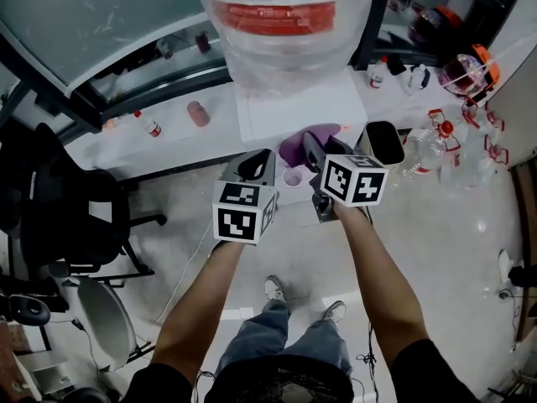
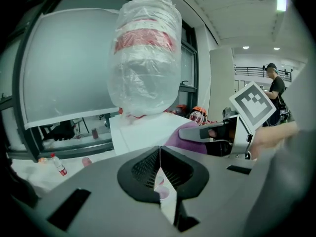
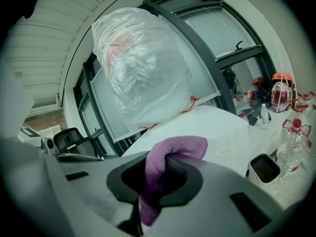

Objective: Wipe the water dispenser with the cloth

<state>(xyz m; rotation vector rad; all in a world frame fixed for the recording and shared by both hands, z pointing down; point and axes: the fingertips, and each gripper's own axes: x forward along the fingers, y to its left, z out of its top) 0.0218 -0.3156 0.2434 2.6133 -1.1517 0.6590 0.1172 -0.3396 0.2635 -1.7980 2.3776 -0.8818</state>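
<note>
The water dispenser (image 1: 289, 112) is a white box carrying a big bottle (image 1: 285, 15) wrapped in clear plastic. In the head view it stands straight ahead of both grippers. My right gripper (image 1: 317, 151) is shut on a purple cloth (image 1: 295, 148), which is bunched at the dispenser's front top edge. The right gripper view shows the cloth (image 3: 182, 146) folded over the jaws of the right gripper (image 3: 165, 168), with the dispenser (image 3: 207, 127) just beyond. My left gripper (image 1: 256, 168) hovers beside it to the left. Its jaws (image 2: 159, 154) are shut with nothing between them.
A white bin with a black top (image 1: 384, 143) stands right of the dispenser, with clear plastic bottles (image 1: 428, 145) and helmets (image 1: 470, 70) further right. A small bottle (image 1: 148, 124) and a pink cup (image 1: 199, 113) sit on the ledge. A black office chair (image 1: 67, 217) is at left.
</note>
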